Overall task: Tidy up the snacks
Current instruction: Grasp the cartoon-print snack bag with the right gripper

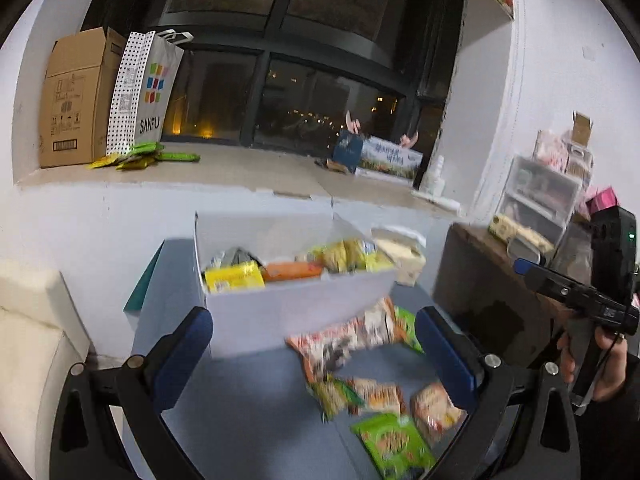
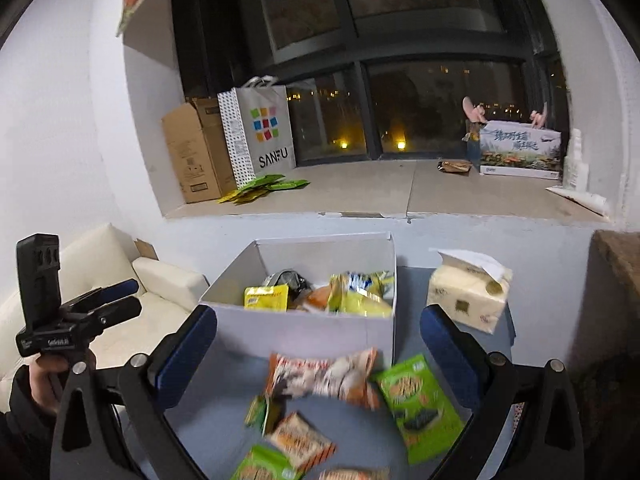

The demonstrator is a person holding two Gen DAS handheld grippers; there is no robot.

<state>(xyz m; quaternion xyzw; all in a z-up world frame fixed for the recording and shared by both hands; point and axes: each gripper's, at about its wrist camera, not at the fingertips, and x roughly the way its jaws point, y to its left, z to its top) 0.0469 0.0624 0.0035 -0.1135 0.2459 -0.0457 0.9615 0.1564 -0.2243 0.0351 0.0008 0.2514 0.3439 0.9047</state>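
Note:
An open white box (image 1: 296, 312) (image 2: 312, 328) holds yellow and orange snack packs and stands on a blue-grey table (image 1: 248, 408) (image 2: 216, 432). In front of it lie loose packets. An orange-and-white packet (image 1: 340, 344) (image 2: 324, 376) looks blurred, and green packets (image 1: 392, 444) (image 2: 420, 404) and small orange packets (image 1: 434, 404) (image 2: 304, 444) lie nearer. My left gripper (image 1: 314, 316) (image 2: 134, 296) is open and holds nothing. My right gripper (image 2: 320, 312) (image 1: 528, 270) is open too, also with nothing in it. Both hang above the loose packets, apart from them.
A tissue pack (image 2: 468, 296) stands right of the box. A cream sofa (image 2: 160, 292) is on the left and a dark cabinet (image 1: 480, 280) on the right, with plastic drawers (image 1: 540, 196) behind. The window sill carries a cardboard box (image 1: 76, 100), a paper bag (image 2: 260, 136) and green packets (image 1: 144, 156).

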